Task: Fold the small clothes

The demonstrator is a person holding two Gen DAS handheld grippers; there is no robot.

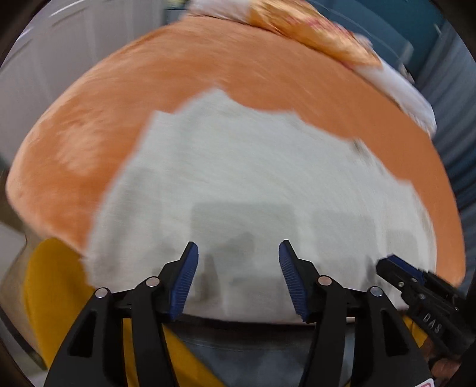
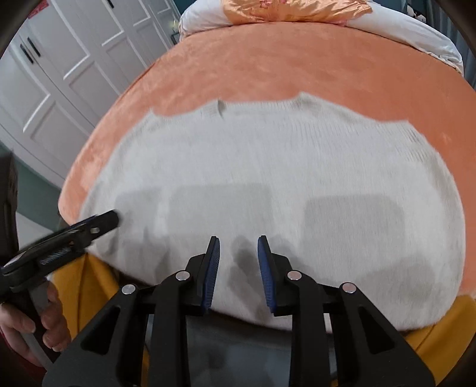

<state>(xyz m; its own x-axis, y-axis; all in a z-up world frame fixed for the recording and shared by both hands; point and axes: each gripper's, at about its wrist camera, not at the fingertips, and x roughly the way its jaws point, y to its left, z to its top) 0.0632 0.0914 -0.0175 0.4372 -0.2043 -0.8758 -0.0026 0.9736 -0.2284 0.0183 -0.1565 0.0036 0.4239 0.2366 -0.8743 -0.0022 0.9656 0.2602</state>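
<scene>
A white knitted sweater (image 2: 267,178) lies spread out flat on a bed with an orange bed cover (image 2: 253,68). Its near edge hangs right at the near side of the bed, and its neck end points to the far side. Far away on the bed sit a white pillow (image 2: 205,16) and a shiny orange cushion (image 2: 294,10).

The left tool (image 1: 238,268) is wide apart and grips nothing. It hovers over the near edge of the sweater. The right tool (image 2: 238,262) is also apart, but by a smaller gap, and it grips nothing too. It hangs over the near edge as well, a bit to the right of the other one. I cannot tell if either tool touches the wool.

What could go wrong? The knit is thick and soft. If a tool closes on only the top layer, the bottom layer may stay behind, and the fold would come out lumpy. If a tool closes too near the edge, the wool may slip out when it is lifted.

The two tools sit close together near the middle. If they lift from there, the sides could droop and bunch up.

The bed cover looks fuzzy. A tool that digs too low could pinch it with the sweater and drag it along.

The left view is blurry, so aim may be off.
</scene>
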